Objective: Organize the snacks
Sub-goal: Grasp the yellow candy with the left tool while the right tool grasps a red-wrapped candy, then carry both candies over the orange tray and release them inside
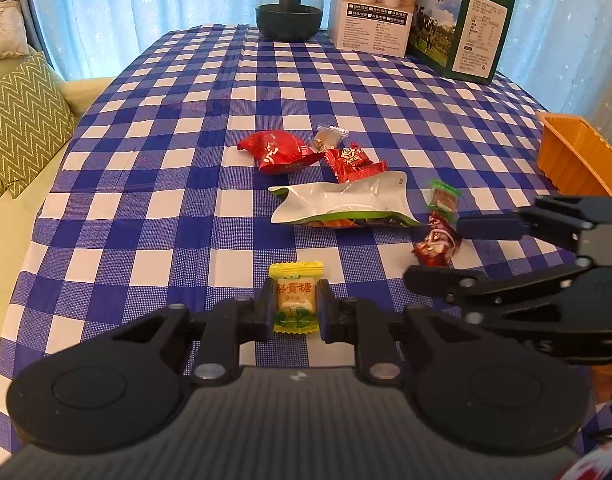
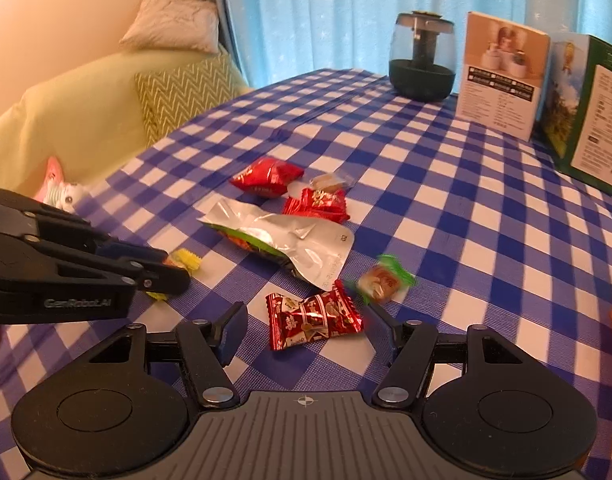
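My left gripper (image 1: pixel 294 306) is shut on a yellow-and-white wrapped candy (image 1: pixel 296 298), low over the blue checked tablecloth (image 1: pixel 146 160). My right gripper (image 2: pixel 306 334) is open, its jaws either side of a dark red wrapped candy (image 2: pixel 311 320) lying on the cloth. Beyond lie a green-ended brown candy (image 2: pixel 381 282), a silver and green snack pouch (image 2: pixel 290 240), two red packets (image 2: pixel 268 176) (image 2: pixel 317 202) and a small clear-wrapped brown sweet (image 2: pixel 329 180). In the left wrist view the right gripper (image 1: pixel 445 250) reaches in from the right at the dark red candy (image 1: pixel 435 242).
An orange tray (image 1: pixel 573 156) sits at the table's right edge. A dark glass jar (image 1: pixel 288 0) and two cartons (image 1: pixel 373 8) (image 1: pixel 461 24) stand at the far end. A sofa with cushions (image 1: pixel 22 120) lies left of the table.
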A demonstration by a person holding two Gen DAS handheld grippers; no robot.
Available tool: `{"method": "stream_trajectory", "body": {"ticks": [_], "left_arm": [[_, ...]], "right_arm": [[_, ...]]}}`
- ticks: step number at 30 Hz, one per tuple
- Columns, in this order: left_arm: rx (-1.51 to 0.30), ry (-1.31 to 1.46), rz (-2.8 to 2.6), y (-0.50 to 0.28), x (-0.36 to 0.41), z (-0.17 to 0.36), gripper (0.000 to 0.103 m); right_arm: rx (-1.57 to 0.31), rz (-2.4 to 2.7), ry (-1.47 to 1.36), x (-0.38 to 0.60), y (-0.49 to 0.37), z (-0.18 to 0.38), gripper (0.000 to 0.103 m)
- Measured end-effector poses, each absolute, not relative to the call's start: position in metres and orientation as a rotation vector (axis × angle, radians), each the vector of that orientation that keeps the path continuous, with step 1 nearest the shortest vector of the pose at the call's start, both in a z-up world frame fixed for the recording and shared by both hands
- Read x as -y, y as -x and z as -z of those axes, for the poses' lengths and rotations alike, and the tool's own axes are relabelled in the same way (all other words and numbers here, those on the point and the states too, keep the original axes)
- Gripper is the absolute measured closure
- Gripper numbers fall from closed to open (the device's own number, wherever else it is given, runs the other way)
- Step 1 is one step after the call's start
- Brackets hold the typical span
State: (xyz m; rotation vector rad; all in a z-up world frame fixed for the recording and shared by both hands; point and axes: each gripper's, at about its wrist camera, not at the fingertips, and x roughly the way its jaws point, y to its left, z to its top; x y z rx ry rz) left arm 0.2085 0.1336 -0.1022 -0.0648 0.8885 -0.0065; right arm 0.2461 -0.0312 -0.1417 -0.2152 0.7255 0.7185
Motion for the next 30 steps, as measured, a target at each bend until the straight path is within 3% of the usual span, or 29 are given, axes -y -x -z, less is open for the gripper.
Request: {"method": "stream_trajectory", "body": {"ticks": [7,10,14,21,30], "left_arm": [[-0.882,0.069,0.007,-0.209,-0.132,0.103,0.081],[-0.880,0.055,0.005,-0.208,-0.130,0.104,0.081],[-0.876,0.045,0.001,-0.208,-0.128,0.104,0.081],[-0.869,0.052,0.000,-0.207,-0.129,0.105,0.084],[-0.865,0.050,0.022,-0.200,-0.121,0.103,0.085]], "right_arm": [[-0.713,-0.712,0.215,0.030,-0.250,0.144,0.041],[-0.705,-0.696,0.231,0.029,-0.249,0.142,0.061],[-0.694,-0.678,0.233,0.031,-0.247,0.139,0.077],[-0.665,-0.671,0.227,0.036,-0.238,0.128,0.085],[-0.635,-0.650,0.198,0.056,-0.225,0.112,0.086]]}}
